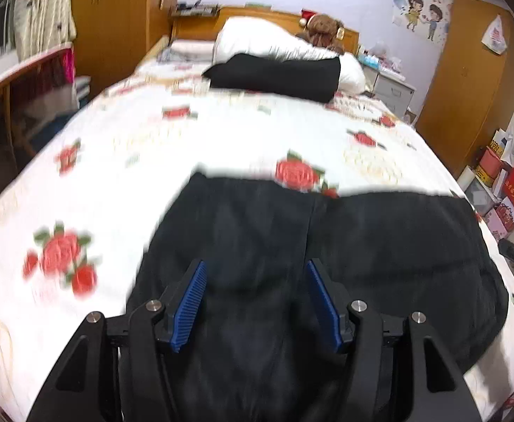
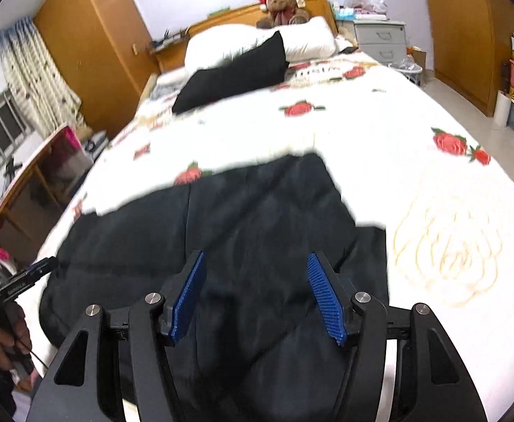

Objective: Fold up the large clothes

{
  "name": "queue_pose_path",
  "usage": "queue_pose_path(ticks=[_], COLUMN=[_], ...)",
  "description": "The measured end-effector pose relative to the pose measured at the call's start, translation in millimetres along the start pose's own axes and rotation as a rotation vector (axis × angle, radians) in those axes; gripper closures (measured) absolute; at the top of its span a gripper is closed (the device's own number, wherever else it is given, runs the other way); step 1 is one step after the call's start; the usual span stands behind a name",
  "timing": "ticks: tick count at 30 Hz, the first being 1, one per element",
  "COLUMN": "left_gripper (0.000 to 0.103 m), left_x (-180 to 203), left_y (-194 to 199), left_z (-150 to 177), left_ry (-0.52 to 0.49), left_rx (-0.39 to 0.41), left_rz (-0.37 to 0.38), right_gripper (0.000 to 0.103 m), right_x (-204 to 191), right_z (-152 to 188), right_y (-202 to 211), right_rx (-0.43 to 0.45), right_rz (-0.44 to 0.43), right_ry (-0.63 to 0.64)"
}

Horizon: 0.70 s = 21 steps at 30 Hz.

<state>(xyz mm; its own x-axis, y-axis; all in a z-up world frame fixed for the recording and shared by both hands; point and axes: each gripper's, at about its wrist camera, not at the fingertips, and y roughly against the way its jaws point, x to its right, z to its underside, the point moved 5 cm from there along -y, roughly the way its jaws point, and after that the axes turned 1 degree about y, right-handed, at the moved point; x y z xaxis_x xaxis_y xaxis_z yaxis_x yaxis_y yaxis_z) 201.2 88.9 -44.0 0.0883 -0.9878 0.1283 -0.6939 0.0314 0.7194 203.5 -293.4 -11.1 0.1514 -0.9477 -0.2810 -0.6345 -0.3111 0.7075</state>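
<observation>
Both jaws stand wide with nothing pinched: left gripper [image 1: 255,304], right gripper [image 2: 257,299]. Big rose bedspread [image 1: 186,133] fills each frame; black padded coat [image 1: 327,246] lies bottom middle. Grab its near edge evenly, fold flat.

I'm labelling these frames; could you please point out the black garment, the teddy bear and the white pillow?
black garment [image 2: 257,218]: right wrist view, its middle.
teddy bear [image 2: 285,5]: right wrist view, its body.
white pillow [image 1: 257,37]: left wrist view, its top.

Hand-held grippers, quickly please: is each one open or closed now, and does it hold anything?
Left hand-held gripper: open above the black garment, holding nothing.
Right hand-held gripper: open above the same garment, holding nothing.
</observation>
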Motion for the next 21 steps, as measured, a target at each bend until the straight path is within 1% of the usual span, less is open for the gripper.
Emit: queue_pose_path(ticks=[2, 4, 5, 6, 7, 10, 11, 13, 15, 19, 21], left_gripper=[0.042, 0.042, 0.042, 0.042, 0.042, 0.041, 0.041, 0.041, 0.041, 0.041, 0.041], left_x=[3, 1, 0, -1, -5, -17, -20, -22, -18, -15, -14], left_y=[-12, -31, -43, -53, -67, -99, -103, -105, -106, -109, -100], left_z=[-18, -35, -41, -41, -40, -19, -12, -5, -4, -5, -9], left_ry=[-0.009, -0.010, -0.013, -0.019, -0.022, -0.012, -0.003, 0.016, 0.003, -0.015, -0.027], left_rx=[0.012, 0.009, 0.003, -0.005, -0.026, -0.099, -0.099, -0.077, -0.074, -0.101, -0.117], left_rz=[-0.010, -0.027, -0.037, -0.052, -0.074, -0.091, -0.083, -0.071, -0.082, -0.101, -0.111], right_gripper=[0.043, 0.046, 0.050, 0.055, 0.056, 0.059, 0.059, 0.061, 0.061, 0.061, 0.061], right_x=[1, 0, -2, -1, 0, 13, 16, 25, 27, 26, 25], right_z=[-19, -35, -39, -40, -40, -18, -13, -8, -5, -8, -14], right_y=[-8, -26, -36, -50, -66, -105, -111, -116, -119, -124, -114], right_rx=[0.003, -0.014, -0.032, -0.063, -0.102, -0.225, -0.244, -0.248, -0.250, -0.276, -0.271], right_rz=[0.012, 0.028, 0.038, 0.051, 0.071, 0.128, 0.127, 0.125, 0.136, 0.166, 0.181], right_ry=[0.006, 0.017, 0.021, 0.028, 0.036, 0.047, 0.039, 0.011, 0.014, 0.029, 0.025])
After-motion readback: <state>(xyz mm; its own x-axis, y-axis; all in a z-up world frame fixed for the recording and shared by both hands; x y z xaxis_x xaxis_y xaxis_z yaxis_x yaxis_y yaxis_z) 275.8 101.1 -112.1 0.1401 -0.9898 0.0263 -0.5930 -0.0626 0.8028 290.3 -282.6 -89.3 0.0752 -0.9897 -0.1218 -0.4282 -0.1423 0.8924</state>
